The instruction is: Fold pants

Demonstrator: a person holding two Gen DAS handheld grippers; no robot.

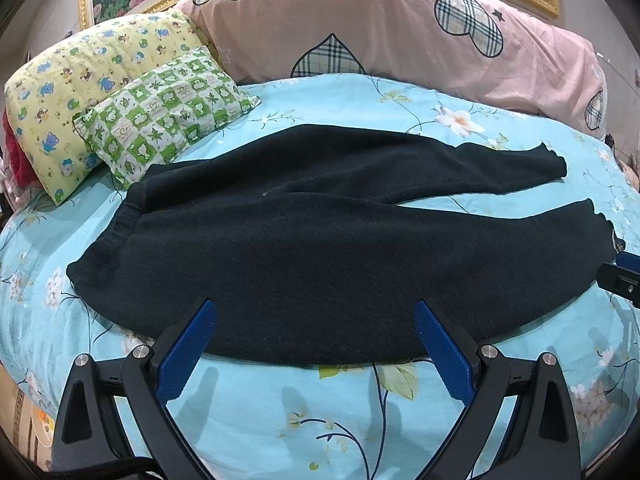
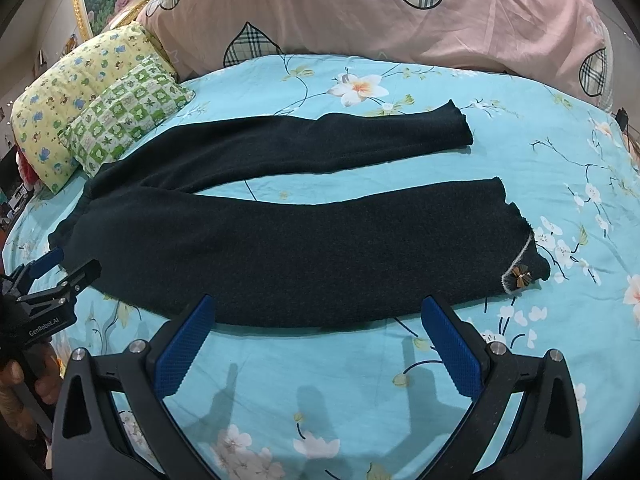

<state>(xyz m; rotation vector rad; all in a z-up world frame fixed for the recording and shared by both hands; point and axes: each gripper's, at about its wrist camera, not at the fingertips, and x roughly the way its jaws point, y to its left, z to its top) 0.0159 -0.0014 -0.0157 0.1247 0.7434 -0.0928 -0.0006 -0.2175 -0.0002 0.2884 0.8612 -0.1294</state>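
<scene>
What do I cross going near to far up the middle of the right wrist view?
Right gripper, blue floral sheet, near pant leg, strip of sheet, far pant leg, more sheet, pink quilt.

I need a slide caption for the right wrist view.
Open right tongs above dark pants spread flat on a floral bedsheet.

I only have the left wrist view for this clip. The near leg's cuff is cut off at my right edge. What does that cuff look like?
Observer: In the right wrist view the near cuff carries a small brown bow and a pale trim line.
Operator: Is the right gripper holding anything?
Observer: No; the right gripper is open, above the near edge of the pants.
Operator: Who holds the left gripper?
Observer: A hand shows on its handle, and the left gripper sits by the waistband corner.
</scene>
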